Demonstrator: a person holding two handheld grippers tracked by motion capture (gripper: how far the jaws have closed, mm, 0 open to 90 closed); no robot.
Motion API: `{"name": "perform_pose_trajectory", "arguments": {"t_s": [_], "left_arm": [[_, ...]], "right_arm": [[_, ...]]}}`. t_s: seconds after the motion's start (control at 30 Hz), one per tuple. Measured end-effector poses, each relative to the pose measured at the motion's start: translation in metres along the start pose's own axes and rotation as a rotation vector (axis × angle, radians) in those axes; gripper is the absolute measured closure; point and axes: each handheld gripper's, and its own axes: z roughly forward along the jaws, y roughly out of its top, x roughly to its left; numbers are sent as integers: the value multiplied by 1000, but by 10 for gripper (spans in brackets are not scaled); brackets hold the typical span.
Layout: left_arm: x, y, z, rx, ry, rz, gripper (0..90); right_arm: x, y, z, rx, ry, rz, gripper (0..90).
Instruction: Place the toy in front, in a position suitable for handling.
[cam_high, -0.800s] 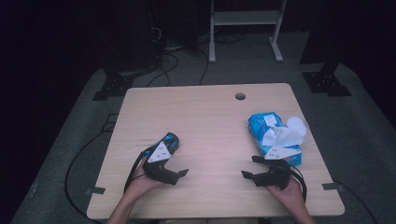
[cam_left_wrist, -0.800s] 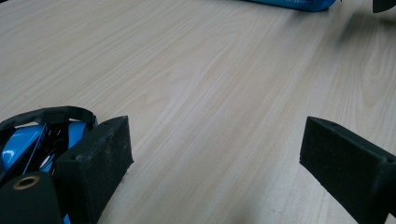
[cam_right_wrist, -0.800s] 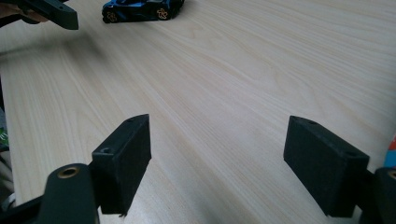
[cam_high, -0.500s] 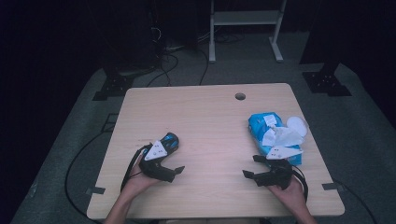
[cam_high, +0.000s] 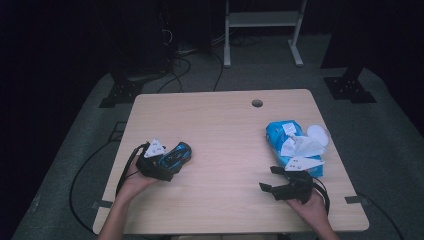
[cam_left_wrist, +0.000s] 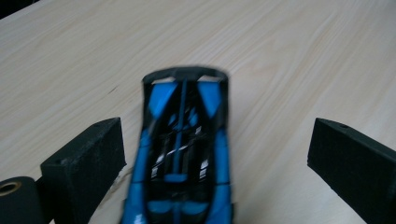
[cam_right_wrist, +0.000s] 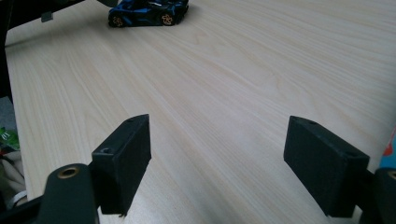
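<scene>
Both grippers' jaws gape, gripping nothing; the left gripper (cam_left_wrist: 215, 154) straddles a blurred toy car (cam_left_wrist: 182, 149), nose cut off.

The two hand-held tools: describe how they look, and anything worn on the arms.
Each tool, left and right, is black, with a grey three-cornered plate bearing small dark marks on top and a black cable trailing behind. The fingers are blocky black pads with a fine grid texture. The forearms are bare; no sleeves show.
</scene>
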Motion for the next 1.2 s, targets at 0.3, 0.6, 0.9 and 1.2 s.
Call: {"name": "perform_pose_trajectory", "arguments": {"t_s": [0.3, 0.6, 0.9, 1.2], "left_arm": [[18, -11, 17, 85, -21, -57, 69], [24, -16, 31, 116, -49, -88, 118], [23, -5, 38, 183, -86, -59, 256], [22, -4, 37, 187, -83, -44, 259]], "right_arm": [[2, 1, 2, 9, 9, -6, 221], [3, 2, 5, 20, 20, -14, 224], [5, 2, 7, 29, 26, -17, 225], [2, 3, 1, 2, 18, -9, 226]]}}
